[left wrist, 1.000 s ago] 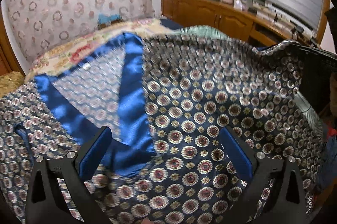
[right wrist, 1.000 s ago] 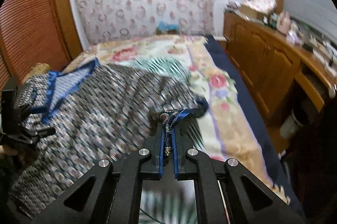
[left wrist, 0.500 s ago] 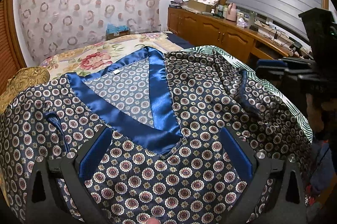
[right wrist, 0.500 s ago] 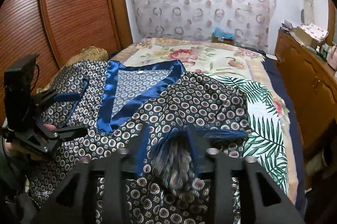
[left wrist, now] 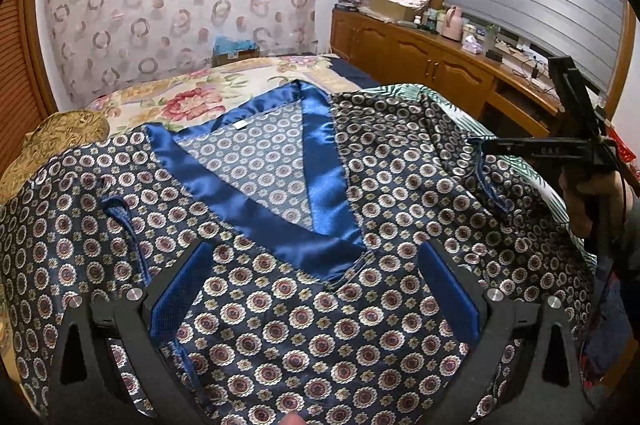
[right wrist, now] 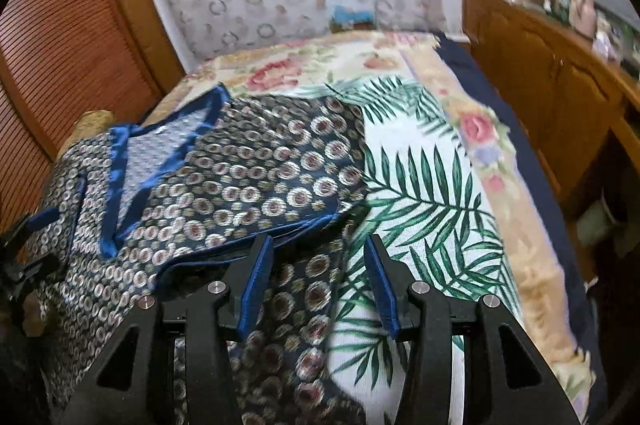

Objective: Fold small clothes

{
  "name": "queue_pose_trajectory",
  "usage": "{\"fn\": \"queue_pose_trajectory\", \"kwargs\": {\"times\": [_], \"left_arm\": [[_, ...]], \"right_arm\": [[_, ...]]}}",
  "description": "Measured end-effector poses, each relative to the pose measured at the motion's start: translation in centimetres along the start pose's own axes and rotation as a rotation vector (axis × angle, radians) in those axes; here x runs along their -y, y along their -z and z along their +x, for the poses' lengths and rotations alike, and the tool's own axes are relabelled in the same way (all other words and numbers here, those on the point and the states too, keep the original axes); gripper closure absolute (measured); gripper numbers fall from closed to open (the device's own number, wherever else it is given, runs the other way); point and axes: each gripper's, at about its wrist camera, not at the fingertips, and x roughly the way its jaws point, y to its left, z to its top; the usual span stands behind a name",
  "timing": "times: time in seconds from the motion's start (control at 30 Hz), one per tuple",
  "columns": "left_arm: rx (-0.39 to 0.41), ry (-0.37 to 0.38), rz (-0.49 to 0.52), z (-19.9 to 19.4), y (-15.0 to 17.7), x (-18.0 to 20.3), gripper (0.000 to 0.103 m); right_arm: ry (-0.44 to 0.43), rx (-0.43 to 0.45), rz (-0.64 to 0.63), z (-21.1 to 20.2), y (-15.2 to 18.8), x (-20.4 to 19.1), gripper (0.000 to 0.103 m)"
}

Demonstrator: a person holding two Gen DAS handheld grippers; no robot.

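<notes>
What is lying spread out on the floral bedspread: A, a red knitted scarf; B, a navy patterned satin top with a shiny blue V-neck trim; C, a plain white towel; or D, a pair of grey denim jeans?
B: the navy patterned satin top with shiny blue V-neck trim covers the floral bedspread.

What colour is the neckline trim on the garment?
Shiny royal blue satin neckline trim, against the navy medallion-print garment. Clearest in the left wrist view.

Left tool [left wrist: 316,289] is tilted downward with its blue pads spread wide, nothing pinched. Right tool [right wrist: 320,283] (a hand [left wrist: 588,201] wrapped round its handle) has just been opening, jaws now apart and gripping nothing.
</notes>
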Motion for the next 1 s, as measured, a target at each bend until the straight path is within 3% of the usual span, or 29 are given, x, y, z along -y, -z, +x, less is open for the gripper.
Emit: {"fn": "queue_pose_trajectory", "kwargs": {"times": [0.17, 0.2, 0.23, 0.3, 0.6, 0.73, 1.0], "left_arm": [[-0.014, -0.036, -0.016, -0.3, 0.1, -1.3, 0.000], [-0.019, -0.041, -0.022, -0.3, 0.2, -1.6, 0.000], [-0.023, -0.048, -0.028, -0.3, 0.2, -1.9, 0.000], [-0.030, -0.061, -0.039, -0.4, 0.2, -2.5, 0.000], [0.000, -0.108, -0.084, -1.5, -0.6, -4.7, 0.000], [0.013, -0.134, -0.115, -2.1, -0.9, -6.2, 0.000], [0.052, -0.233, -0.200, -4.2, -1.2, -11.3, 0.000]], "right_arm": [[-0.019, -0.013, 0.012, 2.0, -1.7, 0.0, 0.057], [-0.030, -0.017, 0.008, 1.9, -1.8, 0.0, 0.064], [-0.040, -0.027, -0.002, 2.2, -2.1, -0.1, 0.081], [-0.064, -0.018, -0.031, 2.2, -2.6, -0.8, 0.097], [-0.235, 0.054, -0.198, 2.0, -4.8, -6.1, 0.098], [-0.165, 0.025, -0.257, 3.3, -4.9, -7.0, 0.049], [-0.004, 0.042, -0.233, 3.9, -4.4, -4.5, 0.046]]}}
